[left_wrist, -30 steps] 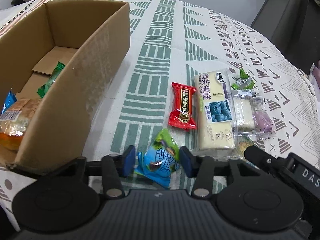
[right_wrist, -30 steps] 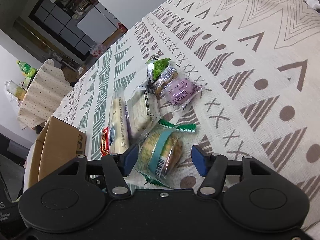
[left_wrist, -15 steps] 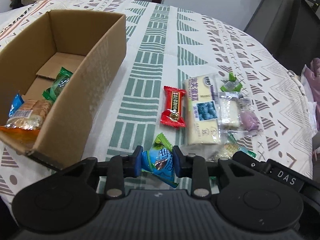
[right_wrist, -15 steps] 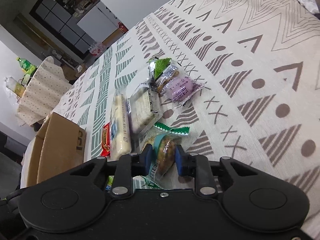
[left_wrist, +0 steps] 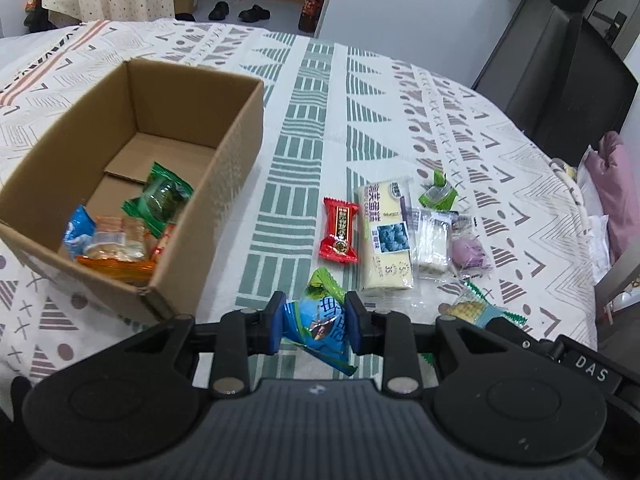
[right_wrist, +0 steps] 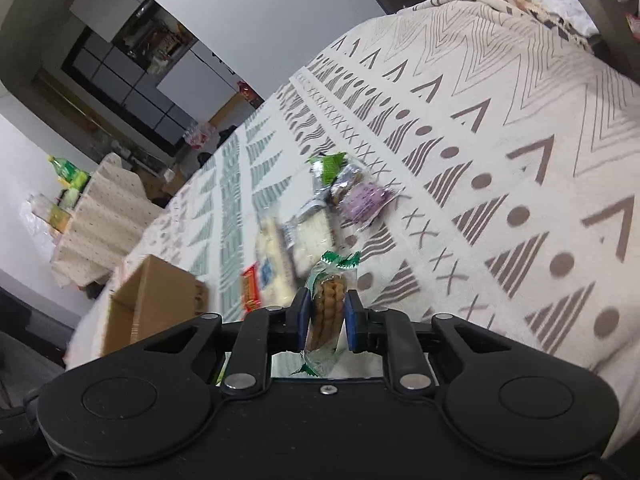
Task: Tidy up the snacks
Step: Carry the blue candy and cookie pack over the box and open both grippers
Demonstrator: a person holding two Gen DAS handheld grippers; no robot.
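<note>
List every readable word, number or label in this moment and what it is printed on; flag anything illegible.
"DAS" on the black body of the right tongs, at the left view's edge.
"35" on the long cream cake packet; its Chinese title and small print are too blurred to read.
Red candy wrapper: gold label, illegible.
Blue-green packet in the left tongs: large characters, creased, unreadable.
Biscuit packet in the right tongs: no legible text.

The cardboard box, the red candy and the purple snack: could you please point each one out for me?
cardboard box (left_wrist: 240, 128), left wrist view, on its right outer wall.
red candy (left_wrist: 339, 230), left wrist view, on the wrapper's middle.
purple snack (right_wrist: 366, 201), right wrist view, on the purple centre of the packet.
</note>
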